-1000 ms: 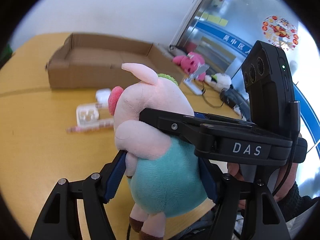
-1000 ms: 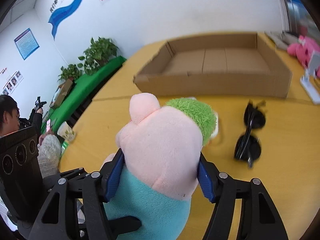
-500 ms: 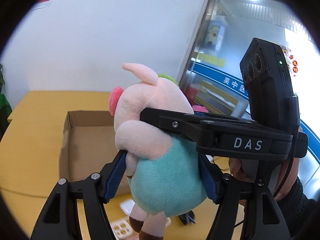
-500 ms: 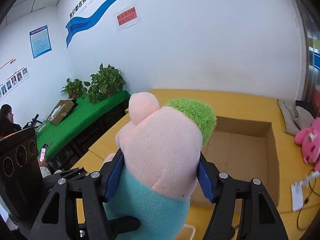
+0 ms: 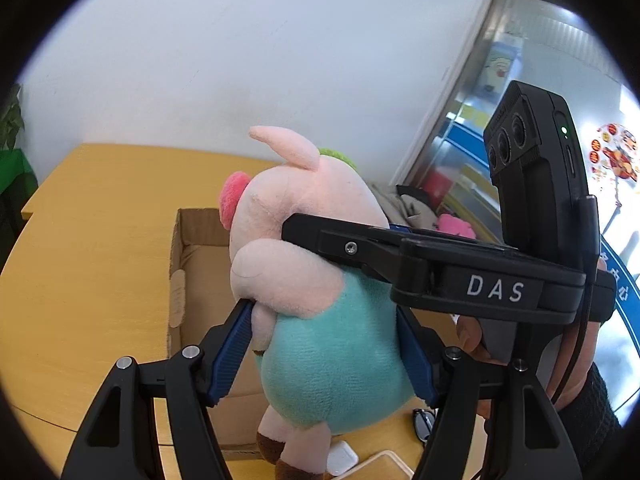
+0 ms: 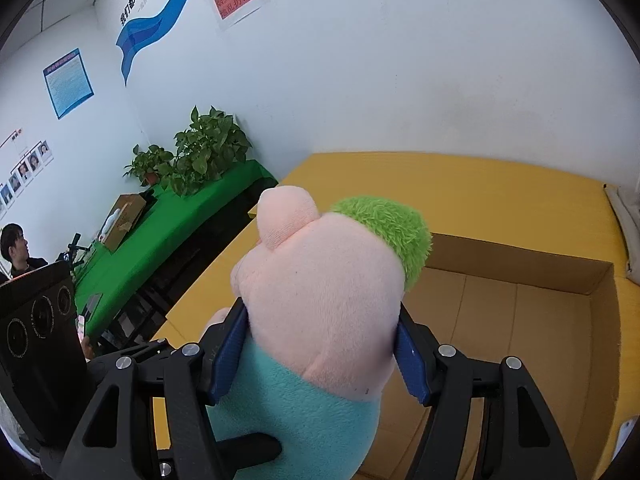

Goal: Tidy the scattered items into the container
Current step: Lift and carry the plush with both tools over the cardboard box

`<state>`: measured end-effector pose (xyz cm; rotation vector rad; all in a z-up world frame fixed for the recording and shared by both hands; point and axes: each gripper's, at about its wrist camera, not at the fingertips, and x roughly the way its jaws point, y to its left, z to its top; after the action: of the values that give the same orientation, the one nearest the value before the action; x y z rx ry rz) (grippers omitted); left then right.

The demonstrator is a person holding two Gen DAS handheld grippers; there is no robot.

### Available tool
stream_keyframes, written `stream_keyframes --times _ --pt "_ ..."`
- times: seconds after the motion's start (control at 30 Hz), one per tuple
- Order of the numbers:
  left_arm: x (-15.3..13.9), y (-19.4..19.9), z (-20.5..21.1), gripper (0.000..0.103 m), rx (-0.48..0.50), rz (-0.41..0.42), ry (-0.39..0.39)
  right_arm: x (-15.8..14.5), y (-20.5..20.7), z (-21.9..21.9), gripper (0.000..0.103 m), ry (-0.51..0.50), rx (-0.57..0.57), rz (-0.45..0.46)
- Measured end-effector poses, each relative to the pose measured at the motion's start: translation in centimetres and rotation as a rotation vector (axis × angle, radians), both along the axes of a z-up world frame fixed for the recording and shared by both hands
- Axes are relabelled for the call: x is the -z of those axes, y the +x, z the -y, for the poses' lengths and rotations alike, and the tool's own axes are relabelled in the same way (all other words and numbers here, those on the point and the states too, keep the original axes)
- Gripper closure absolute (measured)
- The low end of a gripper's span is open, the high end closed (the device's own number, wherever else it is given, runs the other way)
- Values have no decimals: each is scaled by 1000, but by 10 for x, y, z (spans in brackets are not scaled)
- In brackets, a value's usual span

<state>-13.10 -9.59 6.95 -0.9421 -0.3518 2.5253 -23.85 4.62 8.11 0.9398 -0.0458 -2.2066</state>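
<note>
Two grippers, one toy. In the left wrist view the left gripper (image 5: 326, 354) has its blue pads squeezed against the teal belly of the plush pig (image 5: 320, 280), so the toy hangs up in the air above the yellow table (image 5: 80, 248), with the open cardboard box (image 5: 188, 264) right behind it. The right gripper (image 5: 336, 236) reaches in from the right side and clamps the pig's head; the hand (image 5: 472, 336) holding it peeks out underneath. Down at the bottom edge you can spot a small white case (image 5: 342, 458) and sunglasses (image 5: 424, 424) on the table. In the right wrist view the right gripper (image 6: 322, 354) pinches the pig (image 6: 320, 304) at the head, pads pressed into the pink fabric, and the box (image 6: 520, 320) sits below and to the right, its inside bare where it shows.
</note>
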Motion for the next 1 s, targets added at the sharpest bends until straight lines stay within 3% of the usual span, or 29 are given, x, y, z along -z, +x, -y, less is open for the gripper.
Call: stream_keyframes --times 0.3,0.47,0.77,1.0 --pt "14 -60 2 35 6 68 -9 14 -60 15 31 14 -24 37" --pt "29 -94 -5 35 -2 130 -51 34 -101 11 32 -2 -26 101" --pt "80 -155 -12 36 -27 271 -122 98 -158 13 31 -81 -3 232" --pt "131 -178 -19 36 -46 382 -183 157 -182 13 31 -104 -1 289"
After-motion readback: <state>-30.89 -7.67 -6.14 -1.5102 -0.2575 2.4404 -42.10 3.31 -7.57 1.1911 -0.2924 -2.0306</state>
